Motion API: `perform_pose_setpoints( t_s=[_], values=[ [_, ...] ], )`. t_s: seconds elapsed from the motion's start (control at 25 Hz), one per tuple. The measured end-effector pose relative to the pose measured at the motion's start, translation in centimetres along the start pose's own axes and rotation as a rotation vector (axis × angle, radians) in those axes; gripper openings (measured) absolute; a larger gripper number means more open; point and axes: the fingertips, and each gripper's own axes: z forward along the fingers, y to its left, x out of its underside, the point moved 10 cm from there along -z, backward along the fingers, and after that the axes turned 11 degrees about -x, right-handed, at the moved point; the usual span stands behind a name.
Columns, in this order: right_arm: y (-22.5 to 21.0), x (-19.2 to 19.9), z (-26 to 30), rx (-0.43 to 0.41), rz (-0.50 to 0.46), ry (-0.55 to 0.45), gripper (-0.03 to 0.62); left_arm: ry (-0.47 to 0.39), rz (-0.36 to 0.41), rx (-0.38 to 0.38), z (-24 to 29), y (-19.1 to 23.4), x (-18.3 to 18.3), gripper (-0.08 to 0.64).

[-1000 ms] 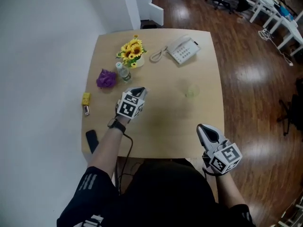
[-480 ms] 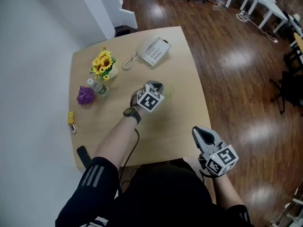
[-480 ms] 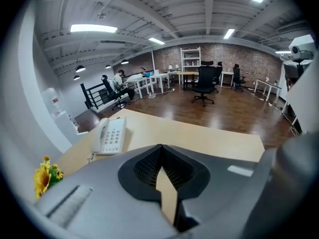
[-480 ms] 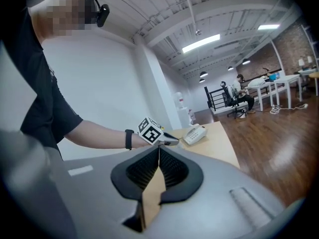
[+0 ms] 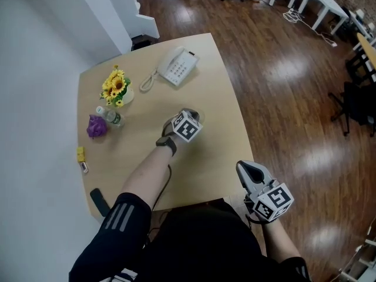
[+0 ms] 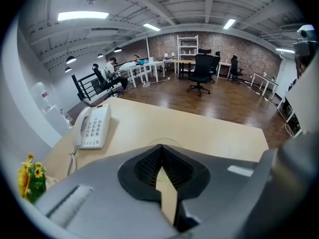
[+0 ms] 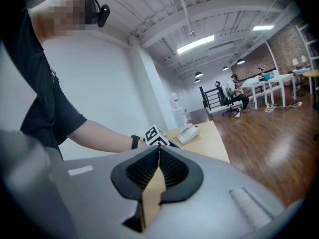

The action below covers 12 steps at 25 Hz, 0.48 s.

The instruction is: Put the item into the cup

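A clear plastic cup (image 6: 172, 142) stands on the tan table (image 5: 135, 157); only its faint rim shows, just past the tips of my left gripper (image 6: 160, 146). In the head view the left gripper (image 5: 190, 113) hovers mid-table, covering most of the cup (image 5: 202, 117). Its jaws are pressed together with nothing visible between them. My right gripper (image 5: 246, 165) is shut and empty, held off the table's near right corner; its own view shows its closed tips (image 7: 159, 148). Loose items lie at the table's left: a purple bundle (image 5: 96, 126) and a small yellow piece (image 5: 80, 153).
A white desk phone (image 5: 176, 66) and a pot of sunflowers (image 5: 116, 87) sit at the far side, with a small water bottle (image 5: 108, 116) beside the purple bundle. A black object (image 5: 98, 201) lies at the near left edge. Wooden floor surrounds the table.
My left gripper has swung from beside the bottle rightward to the clear cup, staying shut. The head camera has shifted, and the right gripper has held its place.
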Motion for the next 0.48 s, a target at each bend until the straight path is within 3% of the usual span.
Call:
perform_pose_setpoints(
  t_s=[0.28,0.48],
  values=[
    [-0.6,0.0,-0.3,-0.011,-0.002,0.0,0.009,0.011,-0.001,0.006,0.3,-0.5,0.8,0.019],
    [-0.7,-0.3,0.0,-0.033,-0.008,0.002,0.009,-0.051,-0.006,0.015,-1.7,0.2,0.5,0.08]
  ],
)
